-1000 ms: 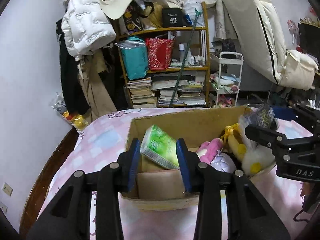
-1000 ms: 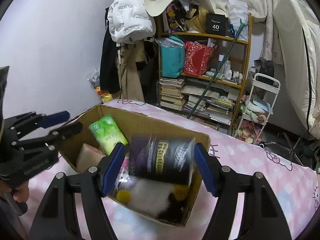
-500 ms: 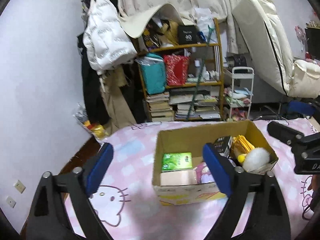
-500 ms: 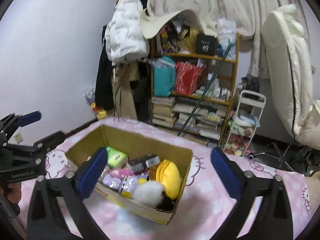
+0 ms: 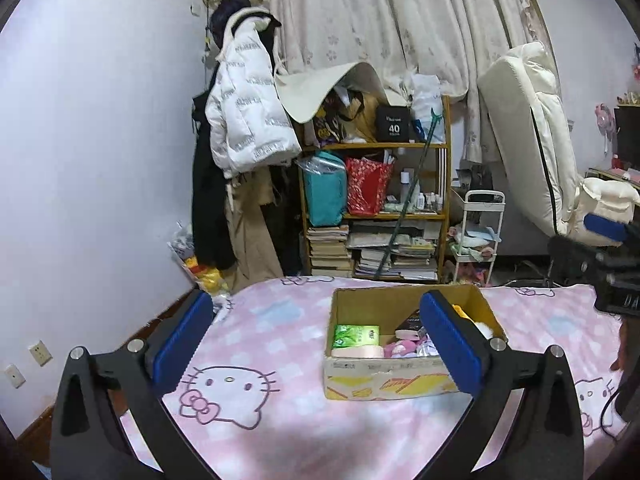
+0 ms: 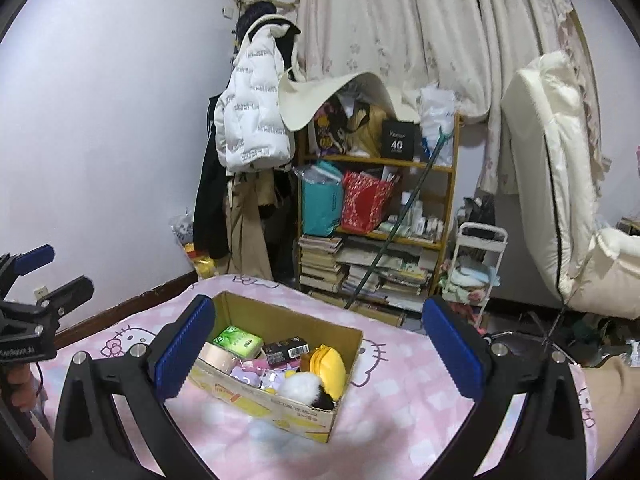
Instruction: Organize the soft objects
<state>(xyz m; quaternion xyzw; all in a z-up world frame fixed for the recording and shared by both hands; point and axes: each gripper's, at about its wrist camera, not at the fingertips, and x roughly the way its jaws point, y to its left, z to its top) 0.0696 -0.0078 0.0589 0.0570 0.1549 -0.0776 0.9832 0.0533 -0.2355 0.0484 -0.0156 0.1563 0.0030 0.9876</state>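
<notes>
From my left tool's camera, my left gripper (image 5: pixel 316 344) has its blue pads spread wide, and the jaws are opening more. Nothing is pinched between them. Past the pads sits the open brown cardboard box (image 5: pixel 400 384) on the pink cat-print blanket (image 5: pixel 256 344). Inside the box I see a green tissue pack (image 5: pixel 355 336) at the left, a pale pink flat pack (image 5: pixel 356 353) by the front wall, a pink soft toy (image 5: pixel 402 348) in the middle, and a small black packet (image 5: pixel 412 322) behind it. My other tool shows at the right edge, up off the blanket.

From my right tool's camera, my right gripper (image 6: pixel 316 348) is spread wide too, with nothing in it. The same box (image 6: pixel 280 404) is between the pads, farther away on the blanket (image 6: pixel 392 396). I see the green pack (image 6: pixel 238 341), the black packet (image 6: pixel 286 350), a round yellow plush (image 6: pixel 326 366), and a fluffy white and black ball (image 6: pixel 306 388) at the near corner. Some purple and pink soft things (image 6: pixel 252 374) lie in the middle. My left gripper (image 6: pixel 44 276) is at the left edge, held in a hand (image 6: pixel 18 384).

Behind the bed stands a wooden shelf full of books and bags (image 6: pixel 380 240).
</notes>
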